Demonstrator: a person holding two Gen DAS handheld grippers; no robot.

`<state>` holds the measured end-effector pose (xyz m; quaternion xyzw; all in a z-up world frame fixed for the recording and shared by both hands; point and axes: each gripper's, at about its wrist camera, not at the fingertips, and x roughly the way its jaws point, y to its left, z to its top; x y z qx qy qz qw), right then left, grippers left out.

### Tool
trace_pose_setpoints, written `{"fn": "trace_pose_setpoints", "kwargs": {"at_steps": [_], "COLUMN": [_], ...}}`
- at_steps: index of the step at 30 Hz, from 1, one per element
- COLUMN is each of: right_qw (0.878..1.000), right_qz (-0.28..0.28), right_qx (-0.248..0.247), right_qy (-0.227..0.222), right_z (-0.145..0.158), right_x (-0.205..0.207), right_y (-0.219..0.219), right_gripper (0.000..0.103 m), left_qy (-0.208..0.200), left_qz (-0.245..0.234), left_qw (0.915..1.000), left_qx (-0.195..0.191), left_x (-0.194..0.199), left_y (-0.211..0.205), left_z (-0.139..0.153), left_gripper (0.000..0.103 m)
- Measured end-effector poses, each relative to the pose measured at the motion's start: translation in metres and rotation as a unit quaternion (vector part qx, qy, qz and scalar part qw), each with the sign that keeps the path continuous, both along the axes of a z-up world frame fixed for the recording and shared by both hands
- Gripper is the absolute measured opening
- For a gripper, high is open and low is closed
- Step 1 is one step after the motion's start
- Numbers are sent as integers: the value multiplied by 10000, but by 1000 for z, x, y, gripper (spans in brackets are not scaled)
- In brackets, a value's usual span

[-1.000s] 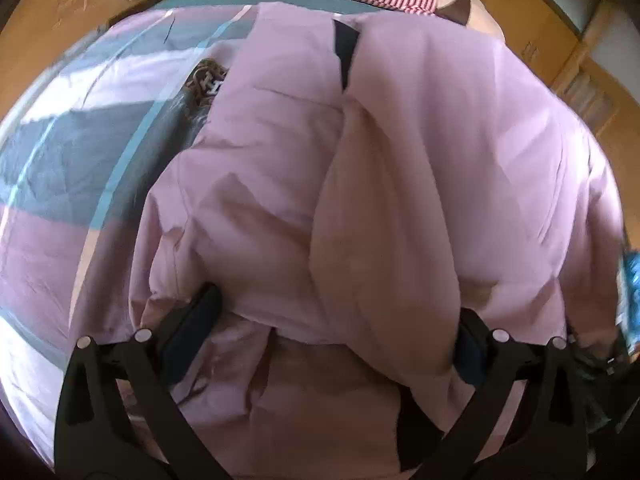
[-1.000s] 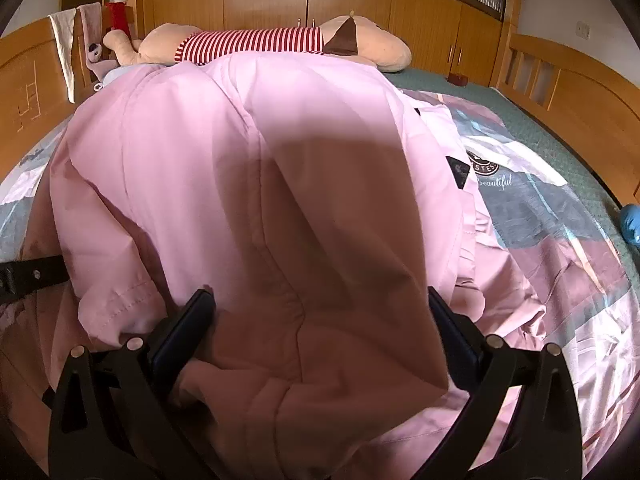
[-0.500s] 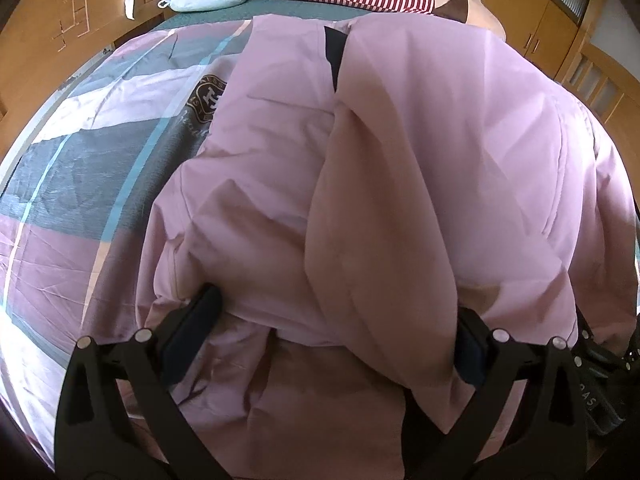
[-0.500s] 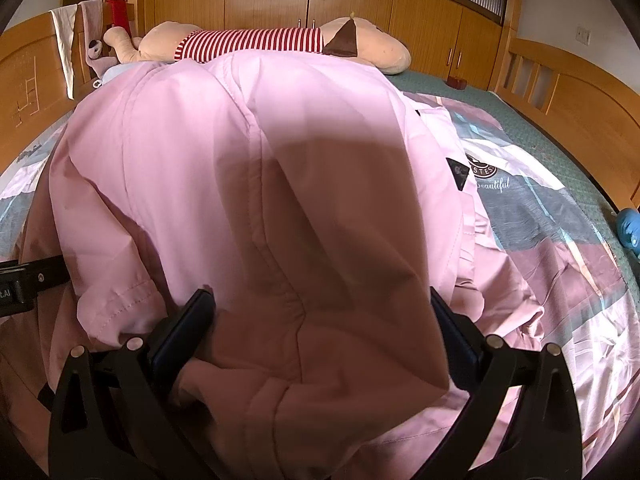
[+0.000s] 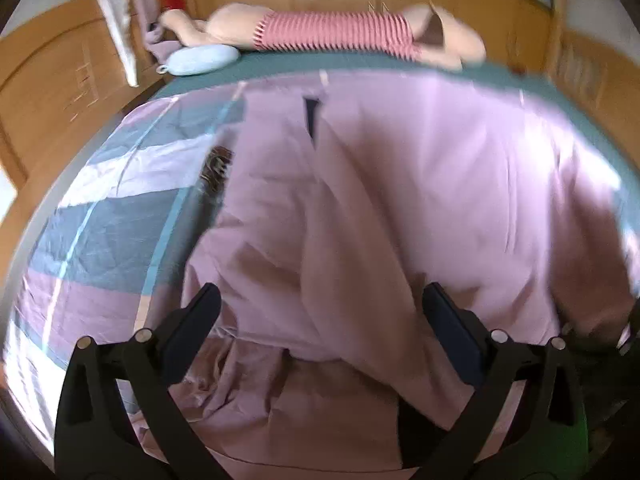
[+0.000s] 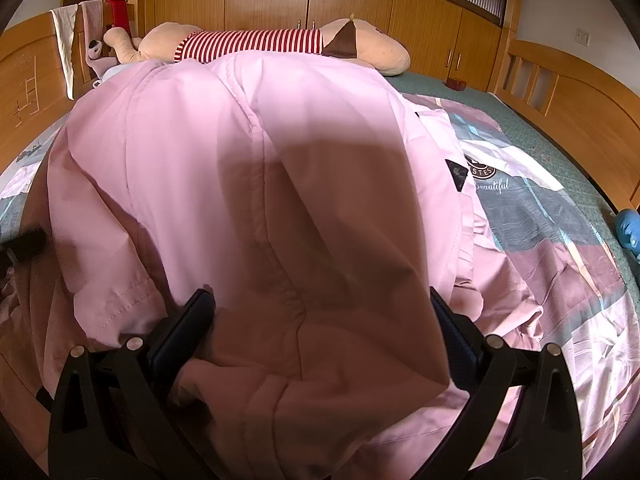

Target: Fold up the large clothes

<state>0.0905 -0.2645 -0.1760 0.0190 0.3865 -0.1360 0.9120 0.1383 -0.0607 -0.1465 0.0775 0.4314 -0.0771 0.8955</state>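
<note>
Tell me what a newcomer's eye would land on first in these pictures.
A big pink garment fills the middle of both views, heaped on a patchwork bedspread, with both grippers' open fingers astride its near folds. Behind it, along the far edge of the bed, lies a long plush toy in a red-and-white striped shirt. A small pale blue cushion sits near it.

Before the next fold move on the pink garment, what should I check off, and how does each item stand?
1. Left gripper gripping the garment: cannot tell; fingers wide apart, cloth draped between them.
2. Right gripper gripping: cannot tell; same.
3. Garment flat: not ok; bunched and creased.
4. Bed space on the right: ok; bare quilt.
5. Plush toy clear of the garment: ok in the left view.
6. Left view sharp: not ok; blurred.
</note>
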Motion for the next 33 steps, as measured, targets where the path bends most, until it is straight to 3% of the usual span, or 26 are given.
{"fn": "trace_pose_setpoints", "kwargs": {"at_steps": [2,8,10,12,15,19,33], "right_qw": [10000,9999,9970,9920,9923,9956,9957], "right_qz": [-1,77,18,273,769,780,768], "right_qx": [-6,137,220,288,290,-524,-507], "right_qy": [7,69,-744,-1198,-930,27,95], "right_z": [0,14,39,56,51,14,8], "right_x": [0,-1,-18,-29,-26,-5,-1], "right_y": [0,-4,-9,-5,12,32,31], "right_gripper": [102,102,102,102,102,102,102], "left_qy": [281,740,790,737,689,707,623], "left_qz": [-98,-20,0,-10,-6,-8,26], "left_qw": [9993,9966,9959,9967,9972,9971,9979], "left_qx": [233,-367,-434,-345,-297,-272,-184], "left_x": [4,17,19,18,17,17,12], "left_y": [-7,6,8,6,5,2,-5], "left_z": [-17,-25,-27,-26,-26,-27,-27], "left_gripper": [101,101,101,101,101,101,101]}}
